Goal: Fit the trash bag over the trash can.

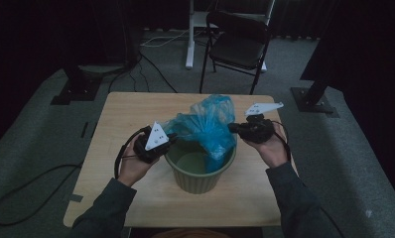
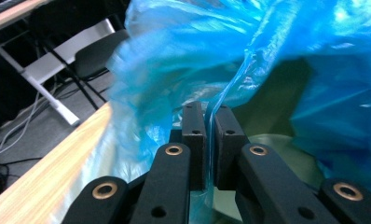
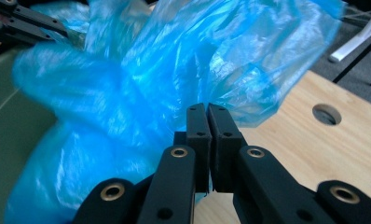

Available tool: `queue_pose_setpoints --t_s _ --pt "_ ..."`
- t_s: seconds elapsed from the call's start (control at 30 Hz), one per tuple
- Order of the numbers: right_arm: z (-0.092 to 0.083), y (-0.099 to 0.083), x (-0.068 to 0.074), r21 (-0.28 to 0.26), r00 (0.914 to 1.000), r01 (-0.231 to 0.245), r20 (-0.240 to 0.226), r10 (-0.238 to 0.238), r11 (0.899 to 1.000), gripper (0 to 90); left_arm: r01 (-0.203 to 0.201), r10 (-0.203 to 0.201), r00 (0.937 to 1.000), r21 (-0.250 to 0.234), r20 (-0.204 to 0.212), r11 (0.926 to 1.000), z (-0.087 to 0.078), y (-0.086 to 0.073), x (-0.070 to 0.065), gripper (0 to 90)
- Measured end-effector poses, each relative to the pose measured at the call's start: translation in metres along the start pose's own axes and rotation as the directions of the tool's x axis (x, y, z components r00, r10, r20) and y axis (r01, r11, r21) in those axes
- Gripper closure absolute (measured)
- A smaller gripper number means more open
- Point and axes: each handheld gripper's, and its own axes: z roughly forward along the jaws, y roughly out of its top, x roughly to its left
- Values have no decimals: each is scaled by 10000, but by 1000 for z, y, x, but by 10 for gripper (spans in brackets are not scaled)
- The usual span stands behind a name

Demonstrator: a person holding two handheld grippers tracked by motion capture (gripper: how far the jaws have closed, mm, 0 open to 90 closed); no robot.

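A crumpled blue plastic bag [image 1: 208, 124] hangs over and partly inside a green round bin [image 1: 200, 173] in the middle of the wooden table [image 1: 136, 109]. My left gripper [image 1: 171, 139] is at the bag's left side, over the bin's rim. In the left gripper view its jaws [image 2: 210, 116] are shut on a thin fold of the bag [image 2: 249, 46], with the bin's inside [image 2: 277, 144] behind. My right gripper [image 1: 232, 128] holds the bag's right side. Its jaws [image 3: 207, 116] are shut on the bag's film [image 3: 174, 70], and the bin's wall [image 3: 2, 116] lies at the left.
A black folding chair [image 1: 237, 42] and a white stand leg [image 1: 189, 49] are behind the table. Cables [image 1: 17, 198] trail on the grey carpet at the left. The tabletop has a round hole [image 3: 326, 114] near my right gripper. Bare wood surrounds the bin.
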Motion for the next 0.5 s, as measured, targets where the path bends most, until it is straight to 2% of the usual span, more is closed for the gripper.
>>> queue_pose_setpoints --t_s 0.3,0.5 --pt "-10 -17 6 23 9996 -281 -63 281 9996 861 122 -113 9991 -222 409 9997 -8 -4 -13 851" --pt "-17 -28 13 -26 9989 -362 -308 361 9993 850 139 -126 9983 -231 568 9996 -13 -8 -19 846"
